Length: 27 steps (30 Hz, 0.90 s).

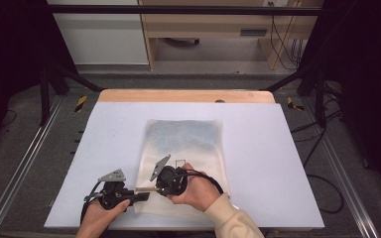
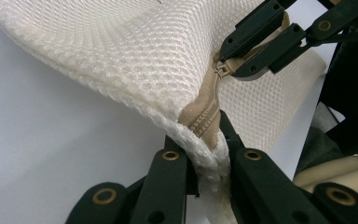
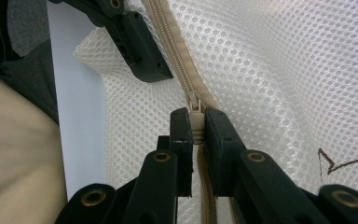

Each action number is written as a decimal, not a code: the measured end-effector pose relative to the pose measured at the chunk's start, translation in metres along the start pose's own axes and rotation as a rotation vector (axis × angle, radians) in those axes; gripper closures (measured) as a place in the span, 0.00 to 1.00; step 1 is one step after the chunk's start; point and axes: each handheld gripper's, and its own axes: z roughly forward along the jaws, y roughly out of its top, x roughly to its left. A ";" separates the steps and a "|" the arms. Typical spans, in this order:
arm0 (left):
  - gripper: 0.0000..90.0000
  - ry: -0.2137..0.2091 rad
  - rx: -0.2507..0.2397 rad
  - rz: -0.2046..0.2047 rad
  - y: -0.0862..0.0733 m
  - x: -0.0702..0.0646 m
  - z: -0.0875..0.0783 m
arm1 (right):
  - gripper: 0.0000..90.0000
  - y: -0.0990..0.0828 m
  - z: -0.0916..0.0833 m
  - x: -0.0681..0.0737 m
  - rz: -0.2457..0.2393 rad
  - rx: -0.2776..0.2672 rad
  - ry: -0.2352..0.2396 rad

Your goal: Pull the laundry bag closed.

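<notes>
Cream mesh zip-up pouch (image 1: 183,158) lies on the pale table (image 1: 104,148); left tongs (image 2: 208,149) pinch its corner by the zip's end, right tongs (image 3: 196,133) clamp the beige zipper pull (image 3: 195,116) just beyond, probably mid-zipping; next, slide the pull along while holding the corner taut

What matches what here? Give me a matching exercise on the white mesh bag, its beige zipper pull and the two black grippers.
Things:
1. white mesh zipper bag
2. beige zipper pull
3. left gripper
4. right gripper

States:
A. clamped on the bag's corner at the zipper's end
B. lying on the white table
C. pinched between two black jaws
D. shut on the zipper pull

Pairs: 1-B, 2-C, 3-A, 4-D
</notes>
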 end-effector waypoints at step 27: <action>0.94 -0.013 0.004 0.009 0.000 -0.004 0.003 | 0.91 -0.009 -0.008 0.002 0.003 -0.004 -0.009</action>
